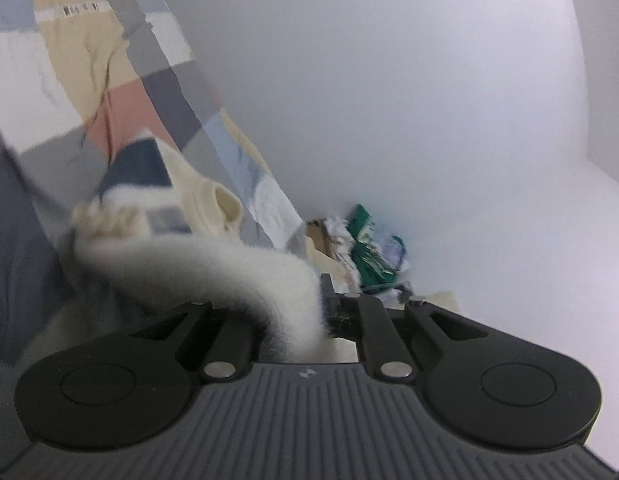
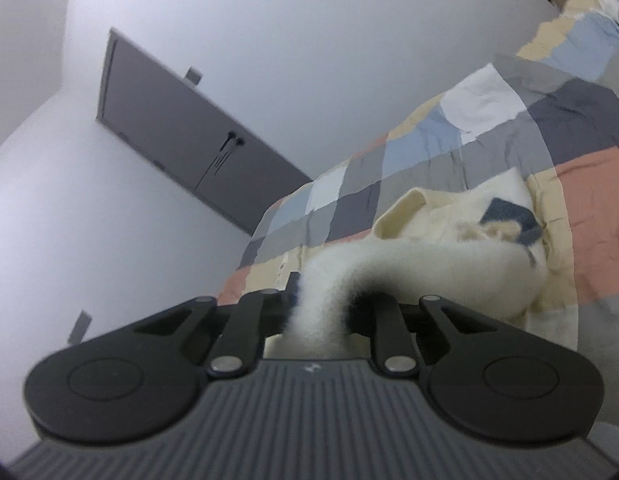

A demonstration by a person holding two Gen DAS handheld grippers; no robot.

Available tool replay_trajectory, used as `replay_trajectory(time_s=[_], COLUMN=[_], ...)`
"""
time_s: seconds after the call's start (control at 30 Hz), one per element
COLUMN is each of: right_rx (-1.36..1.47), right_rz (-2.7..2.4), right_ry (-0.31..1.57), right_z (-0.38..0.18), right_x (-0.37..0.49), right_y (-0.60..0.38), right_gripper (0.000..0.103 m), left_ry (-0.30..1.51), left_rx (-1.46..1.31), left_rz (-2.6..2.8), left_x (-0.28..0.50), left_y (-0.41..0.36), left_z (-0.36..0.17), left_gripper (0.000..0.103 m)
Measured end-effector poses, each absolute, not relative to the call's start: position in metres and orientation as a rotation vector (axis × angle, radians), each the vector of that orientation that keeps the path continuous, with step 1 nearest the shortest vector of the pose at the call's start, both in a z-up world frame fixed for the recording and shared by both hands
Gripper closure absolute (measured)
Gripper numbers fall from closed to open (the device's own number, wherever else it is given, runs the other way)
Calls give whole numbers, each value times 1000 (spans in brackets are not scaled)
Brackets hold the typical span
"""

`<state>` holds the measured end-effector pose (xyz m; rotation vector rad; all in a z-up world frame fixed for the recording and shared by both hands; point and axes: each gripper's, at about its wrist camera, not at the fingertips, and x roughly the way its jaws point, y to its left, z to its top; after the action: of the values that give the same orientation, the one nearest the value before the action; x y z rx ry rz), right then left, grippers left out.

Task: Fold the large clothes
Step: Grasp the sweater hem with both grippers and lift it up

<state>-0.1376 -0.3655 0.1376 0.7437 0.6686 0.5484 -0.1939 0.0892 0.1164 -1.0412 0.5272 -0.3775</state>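
Fleece, cream-white and fuzzy, part of a large cream garment (image 1: 213, 264) with a dark blue patch, pinched in both claws at once. Left gripper (image 1: 323, 308) clenched on a thick fold of that fleece, the fabric arching up from between the black fingers (image 1: 327, 292) and trailing off to the left. Right gripper (image 2: 305, 304) likewise clenched on a fleece fold (image 2: 321, 300), which curves away to the right toward the garment's bulk. No earlier view to judge the jaws' motion by.

Rest of the garment (image 2: 461, 236) spread on a patchwork bedspread (image 2: 429, 148) of grey, blue, white, beige and salmon squares, ribbed cuff or collar end turned up near the middle. Beyond the bedspread's far edge, in the left view, a blurred heap of green and white items (image 1: 369, 252). White walls (image 1: 389, 100) behind; in the right view, a grey double door (image 2: 189, 136) with dark handles. Both views tilted and slightly motion-blurred.
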Motion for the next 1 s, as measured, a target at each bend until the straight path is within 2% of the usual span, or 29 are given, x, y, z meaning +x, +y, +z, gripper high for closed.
replay_trajectory(time_s=[0.23, 0.4, 0.6, 1.0], right_rx=[664, 719, 815, 708], right_rz=[440, 361, 276, 153], right_ry=[561, 573, 624, 763], right_z=[127, 106, 47, -62], right_x=[-67, -3, 56, 142], right_y=[-337, -322, -323, -305], right_gripper=[85, 85, 85, 85], left_ry=[485, 497, 506, 663], left_rx=[-930, -837, -798, -783], left_rz=[-219, -153, -149, -134], left_x=[-94, -20, 46, 148], left_y=[94, 96, 103, 120], left_z=[127, 119, 66, -46], left_gripper=[91, 91, 91, 88])
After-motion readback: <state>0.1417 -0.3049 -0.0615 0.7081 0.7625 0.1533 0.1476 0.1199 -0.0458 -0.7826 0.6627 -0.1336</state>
